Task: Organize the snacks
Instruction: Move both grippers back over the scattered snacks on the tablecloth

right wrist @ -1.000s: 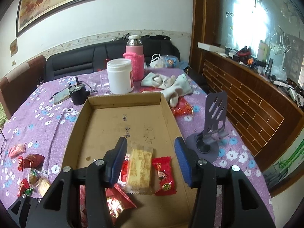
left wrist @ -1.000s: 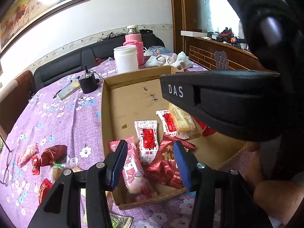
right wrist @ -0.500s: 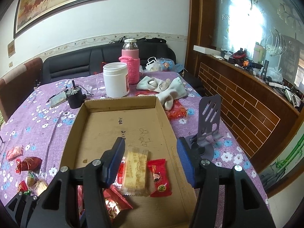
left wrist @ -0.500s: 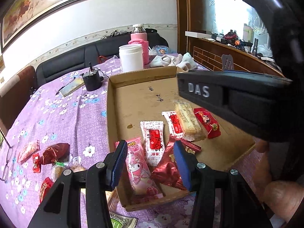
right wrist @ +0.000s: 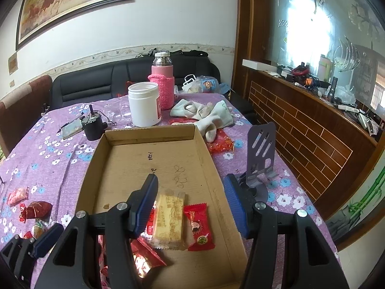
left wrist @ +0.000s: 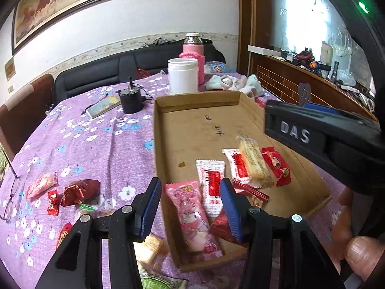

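Note:
A shallow cardboard tray (left wrist: 157, 144) (right wrist: 91, 175) lies on the purple flowered tablecloth. Its near end holds a pink packet (left wrist: 192, 219), two white-and-red packets (left wrist: 210, 185), a pale biscuit bar (left wrist: 253, 161) (right wrist: 169, 219), a small red packet (left wrist: 276, 166) (right wrist: 198, 226) and a dark red foil packet (left wrist: 221, 226). My left gripper (left wrist: 189, 208) hangs open above the pink packet, holding nothing. My right gripper (right wrist: 191, 202) stands open over the biscuit bar and small red packet, clear of both. Its black body (left wrist: 312, 139) fills the right of the left wrist view.
Loose snacks lie left of the tray: a dark red pouch (left wrist: 80, 192), a pink packet (left wrist: 42, 185) and small red sweets (left wrist: 53, 202). Behind the tray stand a white jar (right wrist: 144, 103), a pink-sleeved flask (right wrist: 162, 84), socks (right wrist: 204, 113) and a black motor (right wrist: 93, 125). A grey phone stand (right wrist: 261, 154) is on the right.
In the left wrist view the tray and the right gripper's body have slid to the right, uncovering the biscuit bar and the small red packet. The right wrist view is almost unchanged.

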The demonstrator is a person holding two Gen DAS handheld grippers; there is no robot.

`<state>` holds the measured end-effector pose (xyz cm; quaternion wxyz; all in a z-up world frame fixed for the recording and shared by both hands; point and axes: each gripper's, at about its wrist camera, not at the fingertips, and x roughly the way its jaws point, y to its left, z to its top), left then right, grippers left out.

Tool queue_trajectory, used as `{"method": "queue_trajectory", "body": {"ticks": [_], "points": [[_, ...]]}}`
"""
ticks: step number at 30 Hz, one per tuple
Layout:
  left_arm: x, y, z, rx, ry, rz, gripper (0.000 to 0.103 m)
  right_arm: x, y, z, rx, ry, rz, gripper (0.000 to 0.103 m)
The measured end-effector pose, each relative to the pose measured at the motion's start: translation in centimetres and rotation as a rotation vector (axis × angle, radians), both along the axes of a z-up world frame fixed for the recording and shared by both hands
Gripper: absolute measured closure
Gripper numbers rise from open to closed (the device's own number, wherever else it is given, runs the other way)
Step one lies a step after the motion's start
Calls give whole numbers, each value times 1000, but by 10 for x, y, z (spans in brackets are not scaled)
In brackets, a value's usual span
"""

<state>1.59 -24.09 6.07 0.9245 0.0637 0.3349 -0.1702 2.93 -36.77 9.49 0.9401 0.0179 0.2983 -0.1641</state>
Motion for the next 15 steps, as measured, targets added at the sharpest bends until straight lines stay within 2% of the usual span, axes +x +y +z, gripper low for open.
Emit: {"method": "queue_trajectory", "body": {"ticks": [8, 15], "points": [[13, 22, 3, -45, 21, 88, 50, -4, 11, 3, -59, -21, 3, 47], [13, 37, 7, -31, -33, 172, 50, -9, 20, 7, -100, -46, 10, 47]]}}
